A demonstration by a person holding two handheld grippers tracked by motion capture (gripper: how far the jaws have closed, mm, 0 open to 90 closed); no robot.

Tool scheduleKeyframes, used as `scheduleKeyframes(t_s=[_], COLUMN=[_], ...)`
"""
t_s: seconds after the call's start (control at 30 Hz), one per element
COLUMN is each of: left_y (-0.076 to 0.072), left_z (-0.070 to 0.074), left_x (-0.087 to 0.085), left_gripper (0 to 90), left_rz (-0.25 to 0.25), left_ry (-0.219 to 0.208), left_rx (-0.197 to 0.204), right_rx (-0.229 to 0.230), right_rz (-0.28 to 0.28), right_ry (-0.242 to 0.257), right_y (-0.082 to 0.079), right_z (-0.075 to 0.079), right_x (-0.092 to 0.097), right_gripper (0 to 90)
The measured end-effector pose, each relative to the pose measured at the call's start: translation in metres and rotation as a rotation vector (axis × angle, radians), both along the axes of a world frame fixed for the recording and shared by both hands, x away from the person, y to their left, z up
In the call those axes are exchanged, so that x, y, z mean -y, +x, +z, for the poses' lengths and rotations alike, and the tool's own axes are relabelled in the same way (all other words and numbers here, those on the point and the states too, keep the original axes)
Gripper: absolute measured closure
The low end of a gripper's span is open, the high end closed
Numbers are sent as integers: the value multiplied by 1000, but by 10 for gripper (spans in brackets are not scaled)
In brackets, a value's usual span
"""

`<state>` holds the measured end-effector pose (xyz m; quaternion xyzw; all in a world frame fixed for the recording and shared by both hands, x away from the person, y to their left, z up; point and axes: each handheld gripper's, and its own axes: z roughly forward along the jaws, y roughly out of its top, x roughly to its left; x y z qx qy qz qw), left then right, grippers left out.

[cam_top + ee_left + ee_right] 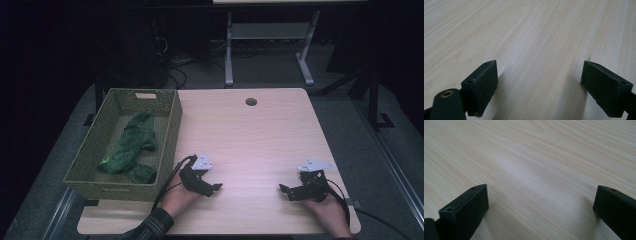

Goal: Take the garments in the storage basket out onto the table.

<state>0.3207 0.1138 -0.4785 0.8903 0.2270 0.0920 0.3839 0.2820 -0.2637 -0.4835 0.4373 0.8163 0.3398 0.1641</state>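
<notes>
- Dark room around a pale wooden table (260,130); metal legs of other furniture stand on the grey floor behind it.
- Left gripper (216,187): in its own view the two black pads (480,87) stand far apart, released, with bare wood grain between them and nothing held.
- From the high view, this gripper lies low over the table near the front edge, left of centre, its jaws pointing toward the table's middle. A grey three-cornered plate sits on top, and a black cable trails back past the wrist.
- A hand in a dark plaid sleeve (155,225) holds it, coming in from the bottom edge.
- Right gripper (283,189): its own view shows its pads (465,211) likewise spread wide, released, over bare wood, gripping nothing.
- From above, it sits near the front right of the table, jaws pointing left toward the other gripper. The two are well apart, with open table between them.
- A bare hand holds it from below; its cable runs off the right corner.
- Green woven basket (170,135) stands on the table's left side, just beside the left gripper, its near corner overhanging the edge.
- Green cloth (131,147), crumpled and soft-looking, lies inside the basket along its floor, touched by neither gripper.
- Farther back, a small round hole (251,102) sits in the tabletop near its far edge.
</notes>
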Motion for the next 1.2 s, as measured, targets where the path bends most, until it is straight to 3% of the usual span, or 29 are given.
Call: scheduleKeyframes(t_s=[0.83,1.0,1.2], left_y=[9,9,8], left_z=[3,7,21], left_x=[1,0,-3], left_gripper=[136,137,137], left_rz=[36,36,49], left_ry=[13,7,-13], left_rx=[-12,-25,-37], right_rx=[-3,-3,-4], right_rz=[4,6,6], right_ry=[3,4,4], right_y=[1,1,1], right_z=[0,0,0], right_x=[0,0,0], right_gripper=[0,0,0])
